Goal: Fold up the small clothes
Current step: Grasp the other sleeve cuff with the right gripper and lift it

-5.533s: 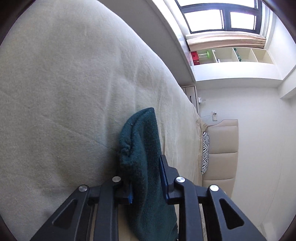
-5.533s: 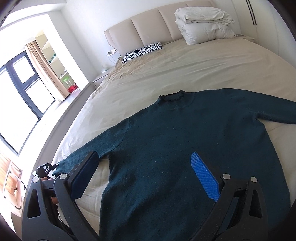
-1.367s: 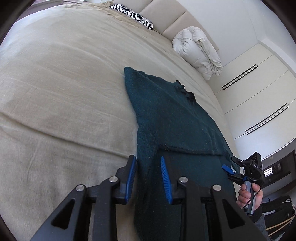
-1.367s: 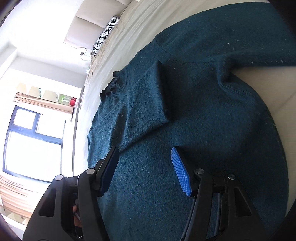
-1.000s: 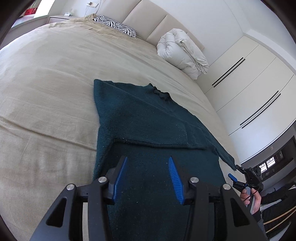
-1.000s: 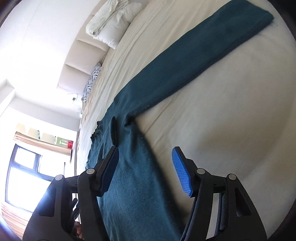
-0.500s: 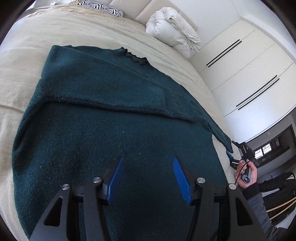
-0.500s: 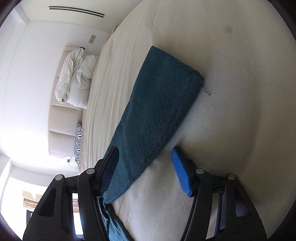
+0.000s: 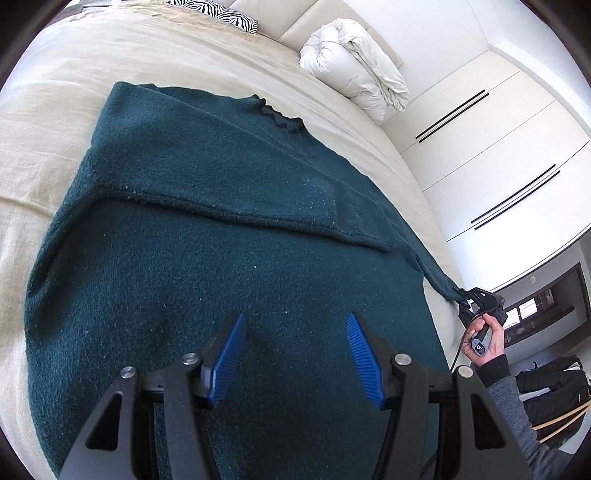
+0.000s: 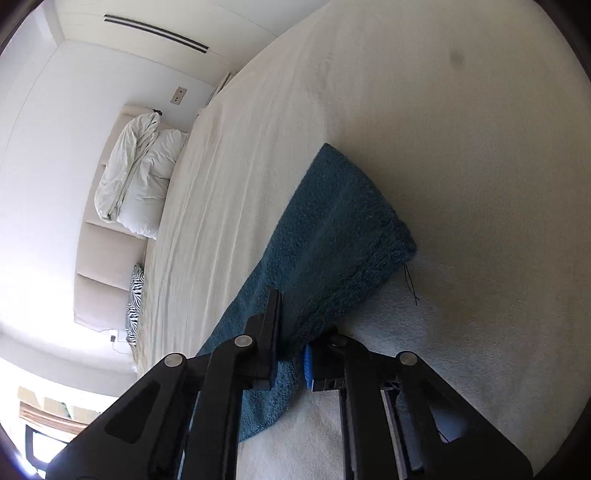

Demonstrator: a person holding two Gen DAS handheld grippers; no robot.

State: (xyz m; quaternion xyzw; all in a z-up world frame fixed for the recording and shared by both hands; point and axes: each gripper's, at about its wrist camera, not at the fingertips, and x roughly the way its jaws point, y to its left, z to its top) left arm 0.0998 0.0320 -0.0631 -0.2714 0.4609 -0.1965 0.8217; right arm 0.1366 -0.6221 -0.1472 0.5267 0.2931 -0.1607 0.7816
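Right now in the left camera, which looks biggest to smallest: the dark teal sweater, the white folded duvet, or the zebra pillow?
1. Dark teal knitted sweater
2. White folded duvet
3. Zebra-striped pillow, though farthest away and partly cut off.

The sweater (image 9: pixel 229 236) is fuzzy dark green knit cloth. The bedsheet (image 9: pixel 55 110) is soft, matt cloth with wrinkles. The gripper fingers (image 9: pixel 225 354) are matt black plastic with bumpy blue pads.
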